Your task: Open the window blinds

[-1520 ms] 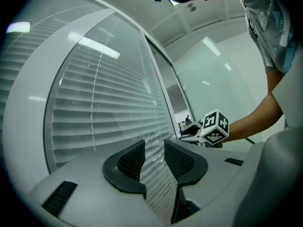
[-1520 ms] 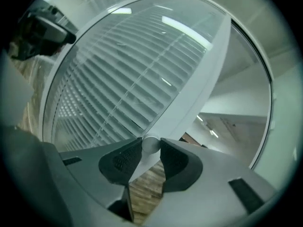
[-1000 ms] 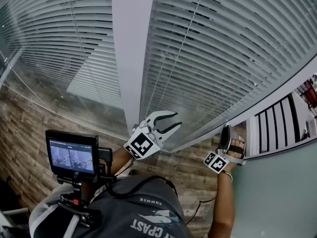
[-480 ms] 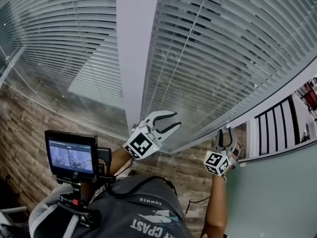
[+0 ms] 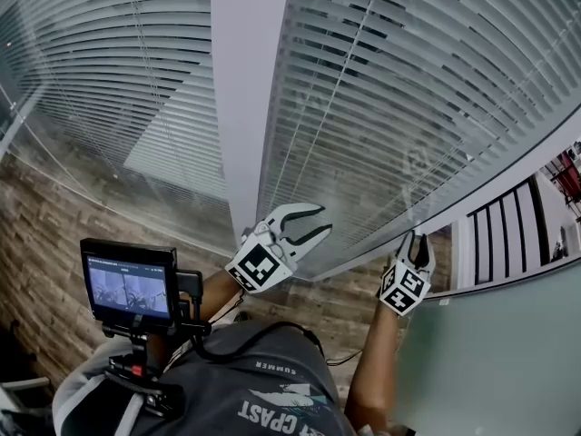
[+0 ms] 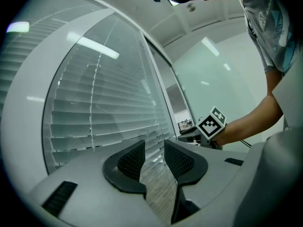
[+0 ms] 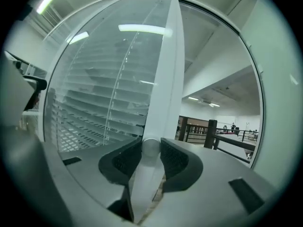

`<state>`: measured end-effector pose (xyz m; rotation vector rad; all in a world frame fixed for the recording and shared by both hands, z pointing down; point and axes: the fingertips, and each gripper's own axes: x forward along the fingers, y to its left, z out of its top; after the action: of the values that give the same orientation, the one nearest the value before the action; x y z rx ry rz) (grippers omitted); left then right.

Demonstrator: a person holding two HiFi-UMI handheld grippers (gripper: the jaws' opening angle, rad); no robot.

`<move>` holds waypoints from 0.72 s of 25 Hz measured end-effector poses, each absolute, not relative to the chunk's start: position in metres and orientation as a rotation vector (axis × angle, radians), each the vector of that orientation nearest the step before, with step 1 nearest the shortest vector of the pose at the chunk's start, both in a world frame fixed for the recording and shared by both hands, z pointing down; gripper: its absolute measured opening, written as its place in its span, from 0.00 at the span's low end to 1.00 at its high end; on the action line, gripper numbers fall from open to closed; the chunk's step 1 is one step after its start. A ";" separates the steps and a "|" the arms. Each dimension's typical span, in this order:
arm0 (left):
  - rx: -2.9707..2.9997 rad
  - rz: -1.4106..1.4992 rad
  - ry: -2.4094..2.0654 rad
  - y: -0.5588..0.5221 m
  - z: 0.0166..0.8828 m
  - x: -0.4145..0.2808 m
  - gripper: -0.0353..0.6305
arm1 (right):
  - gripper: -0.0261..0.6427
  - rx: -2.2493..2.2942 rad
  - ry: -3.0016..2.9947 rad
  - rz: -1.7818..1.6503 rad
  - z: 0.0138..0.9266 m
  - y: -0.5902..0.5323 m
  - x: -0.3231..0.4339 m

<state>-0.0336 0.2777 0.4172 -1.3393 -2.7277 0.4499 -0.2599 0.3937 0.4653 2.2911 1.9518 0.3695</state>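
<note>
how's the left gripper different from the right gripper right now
The left gripper has its jaws apart with nothing between them; the right gripper is closing its jaws on a round knob. The left gripper sits by the middle post; the right gripper is at the right edge of the blinds. Both point toward the blinds.

Two windows [image 5: 436, 89] filled the upper part of the head view, with a white post [image 5: 241, 89] standing between them. Below them, across the lower left, ran a brown stone-patterned surface [image 5: 45, 243]; floor or wall, I could not tell. A pale green wall [image 5: 508, 352] took the lower right, with a dark railing [image 5: 534, 221] just above it. In my left gripper view, strip lights [image 6: 210, 46] shone on the ceiling at upper right.
</note>
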 end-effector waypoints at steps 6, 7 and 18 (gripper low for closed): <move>-1.338 0.443 -2.731 0.277 0.418 -0.035 0.25 | 0.22 1.948 1.654 0.782 0.467 0.389 -0.251; -1.334 0.444 -2.733 0.277 0.419 -0.036 0.25 | 0.22 1.884 1.600 0.834 0.468 0.388 -0.250; -1.338 0.469 -2.725 0.280 0.422 -0.033 0.25 | 0.22 1.282 1.095 1.093 0.481 0.393 -0.235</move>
<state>-0.0335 0.2800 0.4220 -1.3381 -2.7252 0.4694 -0.2347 0.3928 0.4811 1.2821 1.0950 1.0933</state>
